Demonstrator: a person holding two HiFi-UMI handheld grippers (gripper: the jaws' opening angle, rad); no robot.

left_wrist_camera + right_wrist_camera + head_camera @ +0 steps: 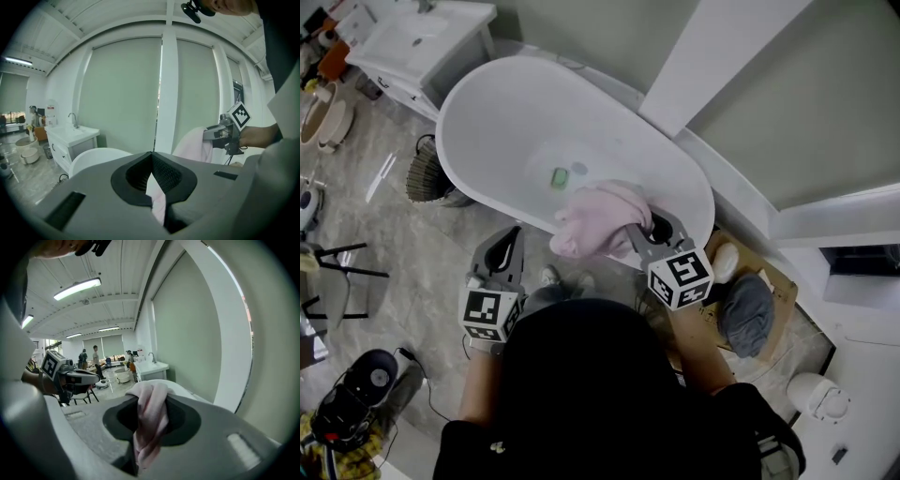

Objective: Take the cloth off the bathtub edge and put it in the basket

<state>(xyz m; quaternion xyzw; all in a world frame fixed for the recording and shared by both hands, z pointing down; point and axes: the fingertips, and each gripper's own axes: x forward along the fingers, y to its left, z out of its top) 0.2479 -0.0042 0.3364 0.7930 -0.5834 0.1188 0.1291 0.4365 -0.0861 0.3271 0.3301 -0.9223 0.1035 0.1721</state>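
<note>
Wicker basket (425, 175) beside bathtub (502, 98), washbasin (417, 39) beyond

Mock bathroom in open hall; bathtub (514, 101), washbasin (412, 42), strip lights (77, 288)

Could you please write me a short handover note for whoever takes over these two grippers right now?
Right gripper: shut on the pink cloth, which hangs bunched from it over the near rim of the bathtub.
Left gripper: jaws together, beside the cloth, not visibly gripping it.
Basket: wicker, left of the tub in the head view.
Done: cloth gripped, apparently off the edge.
Left: carry it to the basket and release.
</note>
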